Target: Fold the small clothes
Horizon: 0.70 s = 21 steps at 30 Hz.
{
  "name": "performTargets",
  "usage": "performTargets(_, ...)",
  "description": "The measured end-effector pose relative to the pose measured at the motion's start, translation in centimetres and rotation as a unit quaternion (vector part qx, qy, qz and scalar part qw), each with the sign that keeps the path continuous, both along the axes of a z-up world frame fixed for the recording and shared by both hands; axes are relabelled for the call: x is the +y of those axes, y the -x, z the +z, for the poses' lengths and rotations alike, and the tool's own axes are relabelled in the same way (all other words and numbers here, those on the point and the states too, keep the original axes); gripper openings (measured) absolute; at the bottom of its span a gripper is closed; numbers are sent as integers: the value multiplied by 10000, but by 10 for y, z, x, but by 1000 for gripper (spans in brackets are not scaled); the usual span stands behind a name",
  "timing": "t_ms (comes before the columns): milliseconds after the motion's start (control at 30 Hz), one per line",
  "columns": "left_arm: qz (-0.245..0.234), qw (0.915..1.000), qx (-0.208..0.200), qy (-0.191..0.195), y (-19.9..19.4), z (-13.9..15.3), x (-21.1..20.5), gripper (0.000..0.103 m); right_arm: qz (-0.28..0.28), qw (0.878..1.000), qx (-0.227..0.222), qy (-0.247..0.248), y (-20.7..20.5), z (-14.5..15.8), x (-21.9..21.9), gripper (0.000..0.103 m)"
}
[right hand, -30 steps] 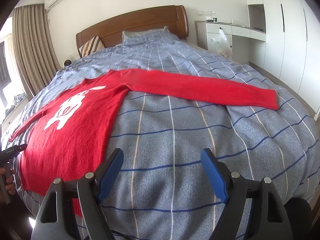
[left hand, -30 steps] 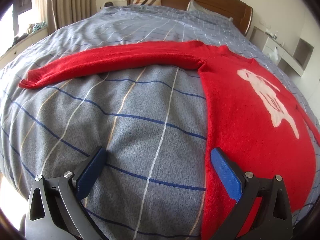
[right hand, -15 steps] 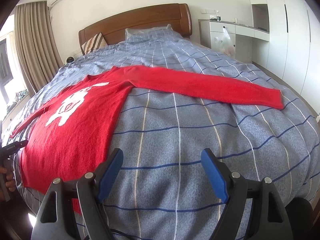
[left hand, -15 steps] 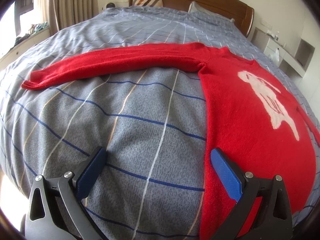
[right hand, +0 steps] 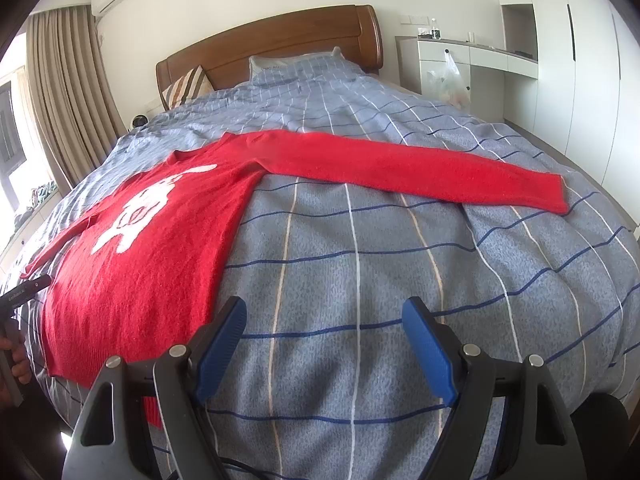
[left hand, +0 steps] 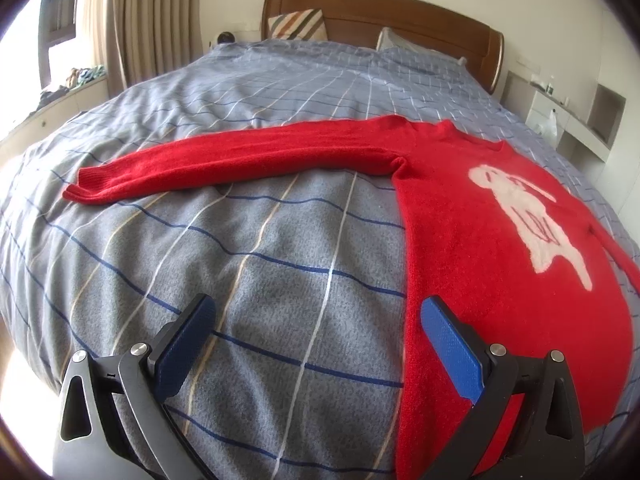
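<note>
A red sweater (left hand: 480,240) with a white animal figure lies flat and face up on the bed, both sleeves stretched out sideways. In the left wrist view one sleeve (left hand: 224,160) reaches left across the bedcover. My left gripper (left hand: 316,312) hovers open near the sweater's lower left side edge, nothing between its blue pads. In the right wrist view the sweater's body (right hand: 144,248) lies at the left and its other sleeve (right hand: 420,168) runs right. My right gripper (right hand: 324,316) stands open over bare bedcover beside the sweater's lower right edge.
The bed has a grey-blue checked cover (right hand: 380,264), a wooden headboard (right hand: 272,44) and pillows. Curtains (right hand: 60,92) hang left; white cabinets (right hand: 552,52) stand right. A hand holding the other gripper's handle (right hand: 16,312) shows at the left edge of the right wrist view.
The left wrist view has tipped upward a little, so the sweater and sleeve sit lower in the frame. The right gripper has stayed put; both stay open.
</note>
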<state>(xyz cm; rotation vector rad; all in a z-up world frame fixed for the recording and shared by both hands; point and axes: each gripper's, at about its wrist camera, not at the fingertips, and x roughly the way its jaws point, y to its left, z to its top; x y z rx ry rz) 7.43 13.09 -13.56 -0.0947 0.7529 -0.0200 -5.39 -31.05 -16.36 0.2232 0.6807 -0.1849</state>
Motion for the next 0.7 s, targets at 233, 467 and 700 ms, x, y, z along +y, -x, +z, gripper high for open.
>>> performTargets(233,166,9998,-85,113,5,4,9,103,4,10000,-7,11,0,0,1,80)
performTargets(467,293,9994,-71,190,3,3,14,103,16,10000,-4,4,-1,0,2,80)
performTargets(700,310,9993,-122,159,4,4,15,103,21,10000,3,-8,-1,-1,2,80)
